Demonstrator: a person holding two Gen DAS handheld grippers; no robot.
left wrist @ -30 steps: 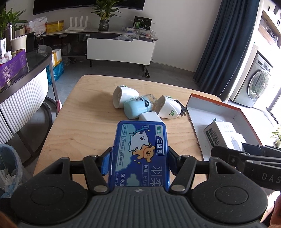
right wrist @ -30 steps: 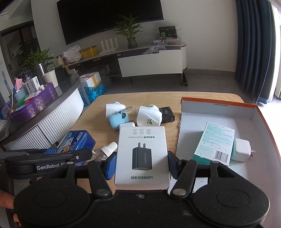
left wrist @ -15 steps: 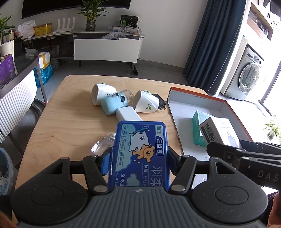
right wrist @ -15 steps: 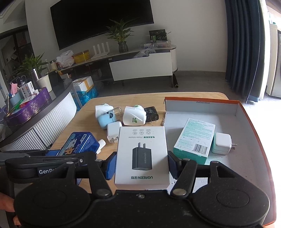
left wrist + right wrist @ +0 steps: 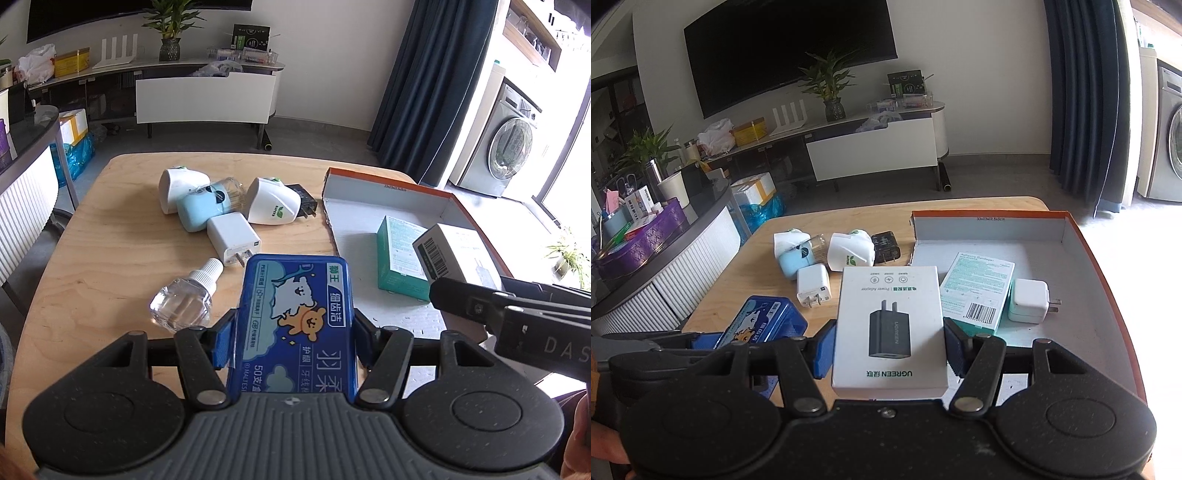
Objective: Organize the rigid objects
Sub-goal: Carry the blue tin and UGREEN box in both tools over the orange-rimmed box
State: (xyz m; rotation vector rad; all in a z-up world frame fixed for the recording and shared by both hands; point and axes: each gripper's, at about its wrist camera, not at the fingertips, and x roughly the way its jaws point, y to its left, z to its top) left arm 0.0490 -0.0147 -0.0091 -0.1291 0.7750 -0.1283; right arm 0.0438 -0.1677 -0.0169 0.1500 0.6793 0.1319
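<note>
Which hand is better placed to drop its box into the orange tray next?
Right. The right gripper already holds its white adapter box over the tray; the left gripper's blue box hangs over the table.

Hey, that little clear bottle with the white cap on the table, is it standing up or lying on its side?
Lying on its side. The clear bottle rests flat on the wooden table, its white cap pointing toward the white charger.

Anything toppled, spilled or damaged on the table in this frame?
Nothing spilled or broken. The clear bottle lies on its side, cap on, and the two white plug-in units are tipped over in a loose heap with the light blue one, outside the orange-edged box.
</note>
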